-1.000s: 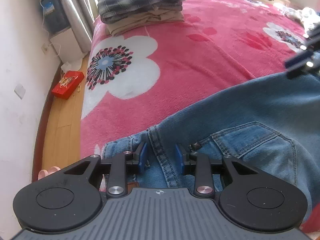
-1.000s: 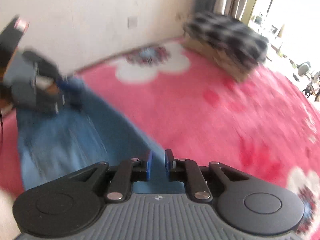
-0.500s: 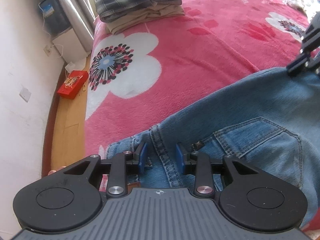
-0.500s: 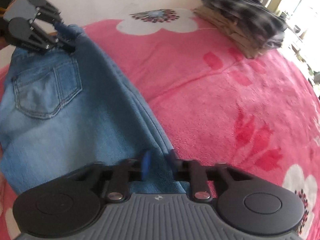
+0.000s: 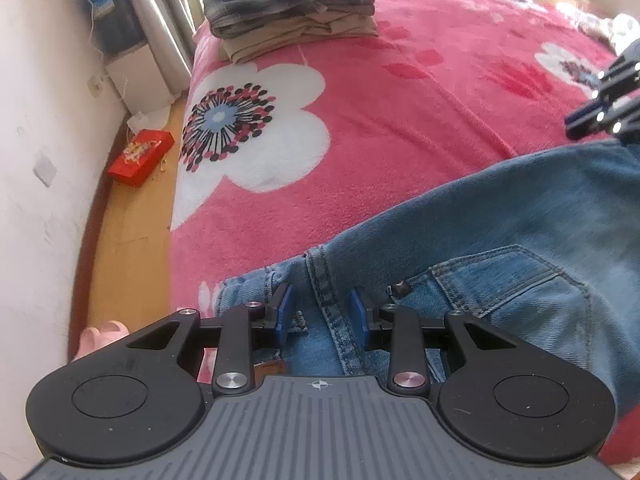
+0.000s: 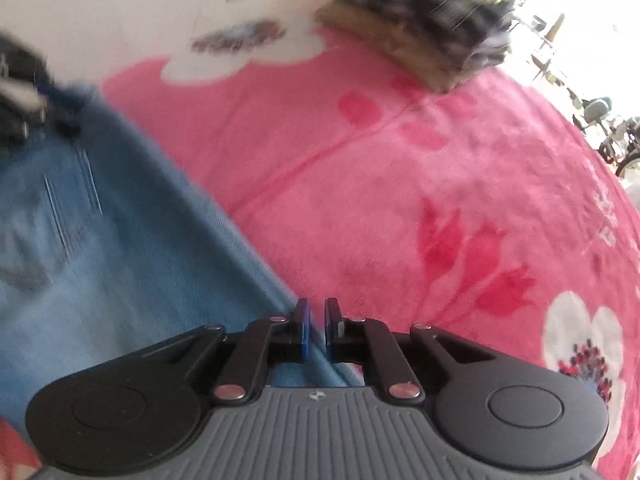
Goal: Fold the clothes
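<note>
Jeans (image 5: 500, 240) waistband between left gripper (image 5: 320, 312) fingers

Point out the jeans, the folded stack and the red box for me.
jeans (image 5: 520, 216): left wrist view, plain denim above the back pocket.
folded stack (image 5: 296, 4): left wrist view, plaid garment on top.
red box (image 5: 141, 156): left wrist view, its top face, on the floor.
</note>
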Motion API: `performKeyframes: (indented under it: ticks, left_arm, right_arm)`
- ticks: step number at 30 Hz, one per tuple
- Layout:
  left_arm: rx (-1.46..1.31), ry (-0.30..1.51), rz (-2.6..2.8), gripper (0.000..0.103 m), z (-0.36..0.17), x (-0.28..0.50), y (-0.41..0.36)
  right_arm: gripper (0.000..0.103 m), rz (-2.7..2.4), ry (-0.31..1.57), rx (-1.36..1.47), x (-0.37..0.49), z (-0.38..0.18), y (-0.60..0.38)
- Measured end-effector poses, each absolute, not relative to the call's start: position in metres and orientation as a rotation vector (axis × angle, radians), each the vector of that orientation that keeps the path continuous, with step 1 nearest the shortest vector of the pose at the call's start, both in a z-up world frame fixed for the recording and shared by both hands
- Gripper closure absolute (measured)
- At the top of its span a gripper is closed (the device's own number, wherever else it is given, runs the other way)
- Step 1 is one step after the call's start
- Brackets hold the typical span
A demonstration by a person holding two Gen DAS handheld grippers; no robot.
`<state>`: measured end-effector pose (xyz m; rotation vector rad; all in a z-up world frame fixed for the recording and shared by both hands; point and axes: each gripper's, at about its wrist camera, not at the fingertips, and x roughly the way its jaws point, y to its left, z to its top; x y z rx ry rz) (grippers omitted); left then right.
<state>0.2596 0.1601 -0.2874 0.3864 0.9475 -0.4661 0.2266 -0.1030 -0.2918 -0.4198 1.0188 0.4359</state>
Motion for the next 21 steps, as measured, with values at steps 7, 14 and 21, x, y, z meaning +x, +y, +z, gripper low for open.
performKeyframes:
  ticks: [7, 14, 21]
  left_arm:
    - [0.296, 0.919, -0.410, 0.065, -0.263, 0.242, 0.178]
    - [-0.110, 0.984, -0.141, 0.046, -0.238, 0.186, 0.248]
    - [-0.702, 1.112, -0.082, 0.038, -0.303, 0.164, 0.306]
  right_arm:
    - [0.060, 0.743, 0.979, -0.298, 0.251, -0.255, -0.056]
    - [0.050, 1.033, 1.096, -0.231, 0.299, -0.284, 0.044]
    - [0.044, 1.119, 1.363, -0.102, 0.350, -0.340, 0.096]
